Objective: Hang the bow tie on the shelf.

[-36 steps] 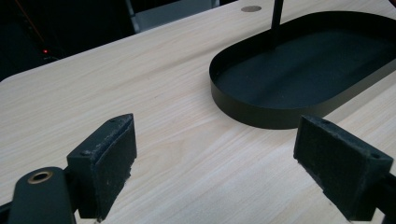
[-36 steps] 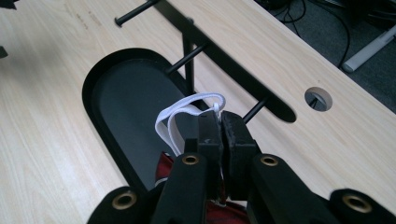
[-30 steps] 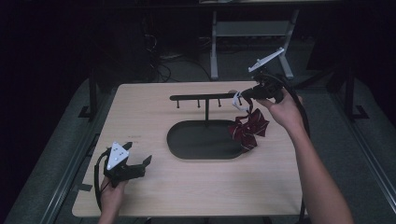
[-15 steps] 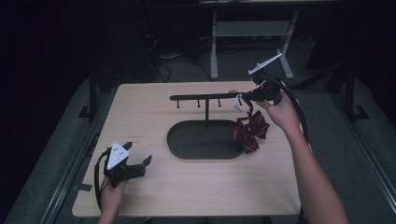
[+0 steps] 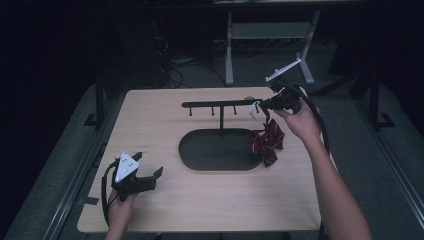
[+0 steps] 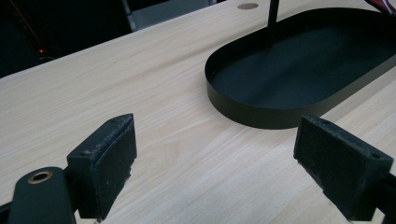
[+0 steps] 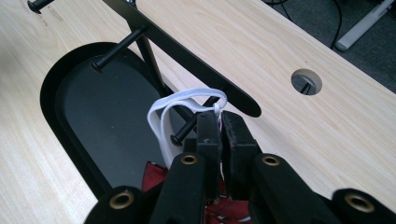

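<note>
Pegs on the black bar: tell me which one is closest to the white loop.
The end peg, right in front of the right gripper, nearest the bar's rounded tip. The white loop hangs beside it; the other pegs sit farther along.

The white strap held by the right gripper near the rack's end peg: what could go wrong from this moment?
1. The right gripper pinches the white strap only at its very edge, so the strap may slip free and the red plaid bow drop before it is hung.
2. The loop lies beside the end peg, not clearly over it; it could miss.
3. Pulling could tip the rack, since the left gripper rests open, apart from it.
</note>
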`<move>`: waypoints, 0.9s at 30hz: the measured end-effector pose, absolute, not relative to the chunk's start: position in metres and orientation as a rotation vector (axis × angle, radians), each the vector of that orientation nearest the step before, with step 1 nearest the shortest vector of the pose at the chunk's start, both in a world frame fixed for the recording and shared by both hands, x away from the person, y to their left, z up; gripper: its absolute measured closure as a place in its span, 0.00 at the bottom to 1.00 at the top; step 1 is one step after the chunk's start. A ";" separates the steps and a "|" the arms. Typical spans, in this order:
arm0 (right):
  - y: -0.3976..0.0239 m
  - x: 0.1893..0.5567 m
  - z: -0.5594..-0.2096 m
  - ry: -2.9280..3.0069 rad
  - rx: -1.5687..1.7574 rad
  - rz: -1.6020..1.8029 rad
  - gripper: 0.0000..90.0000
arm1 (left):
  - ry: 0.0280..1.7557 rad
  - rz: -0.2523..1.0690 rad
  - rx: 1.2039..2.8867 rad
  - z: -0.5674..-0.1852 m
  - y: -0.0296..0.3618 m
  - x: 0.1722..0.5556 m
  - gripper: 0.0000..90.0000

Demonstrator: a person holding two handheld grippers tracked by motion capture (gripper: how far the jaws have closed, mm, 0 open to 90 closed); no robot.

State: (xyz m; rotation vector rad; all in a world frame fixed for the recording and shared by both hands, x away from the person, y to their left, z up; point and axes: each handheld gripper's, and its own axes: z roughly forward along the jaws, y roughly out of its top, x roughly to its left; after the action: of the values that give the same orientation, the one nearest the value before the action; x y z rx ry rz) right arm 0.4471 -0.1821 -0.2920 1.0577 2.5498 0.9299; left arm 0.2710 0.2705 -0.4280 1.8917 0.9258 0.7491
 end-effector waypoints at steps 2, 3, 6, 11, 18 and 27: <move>-0.182 0.447 -0.292 2.548 1.059 0.929 0.96 | 0.926 0.749 1.891 -0.428 0.271 0.271 0.14; -0.182 0.447 -0.292 2.548 1.058 0.929 0.96 | 0.926 0.748 1.891 -0.428 0.271 0.271 0.14; -0.182 0.447 -0.294 2.550 1.053 0.925 0.95 | 0.927 0.746 1.893 -0.428 0.270 0.271 0.14; -0.184 0.446 -0.297 2.551 1.063 0.921 0.95 | 0.927 0.745 1.893 -0.428 0.270 0.271 0.14; -0.189 0.445 -0.301 2.559 1.070 0.926 0.93 | 0.924 0.746 1.894 -0.429 0.269 0.271 0.14; -0.190 0.443 -0.303 2.571 1.070 0.931 0.92 | 0.923 0.747 1.894 -0.429 0.269 0.271 0.14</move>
State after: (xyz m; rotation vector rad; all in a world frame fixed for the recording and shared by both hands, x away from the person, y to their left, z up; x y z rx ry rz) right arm 0.4429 -0.1900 -0.3030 1.0698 2.5714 0.9305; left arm 0.2713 0.2687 -0.4290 1.8940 0.9233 0.7472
